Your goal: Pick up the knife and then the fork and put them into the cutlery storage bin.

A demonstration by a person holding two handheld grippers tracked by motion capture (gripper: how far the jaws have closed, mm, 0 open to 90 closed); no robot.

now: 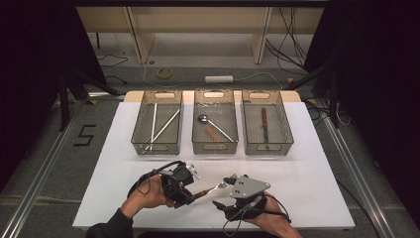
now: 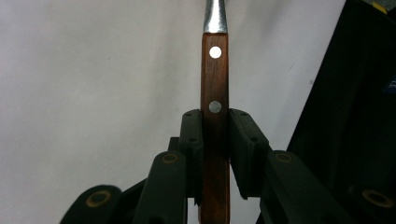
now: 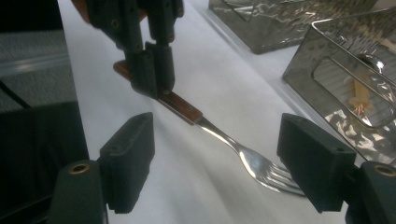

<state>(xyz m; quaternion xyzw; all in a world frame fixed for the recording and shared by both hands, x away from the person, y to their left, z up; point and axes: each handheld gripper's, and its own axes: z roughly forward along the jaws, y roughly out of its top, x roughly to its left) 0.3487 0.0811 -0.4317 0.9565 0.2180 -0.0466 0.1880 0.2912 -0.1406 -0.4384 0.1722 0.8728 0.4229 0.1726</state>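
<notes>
Your left gripper (image 1: 190, 194), lower centre of the high view, clamps the fork (image 3: 247, 161) by its wooden handle, your right gripper (image 3: 217, 163) gapes around the tines gripping nothing; close off-centre and it could twist free.

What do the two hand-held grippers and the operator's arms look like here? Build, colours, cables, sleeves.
Both are black two-jaw tools. The left hand-held gripper trails a looping black cable. The right hand-held gripper carries a grey three-cornered plate with small dark holes on top, and thin black cables. The right one's pads are blocky black rectangles on arms with brass-coloured pivot rings. A dark sleeve covers the left forearm.
</notes>
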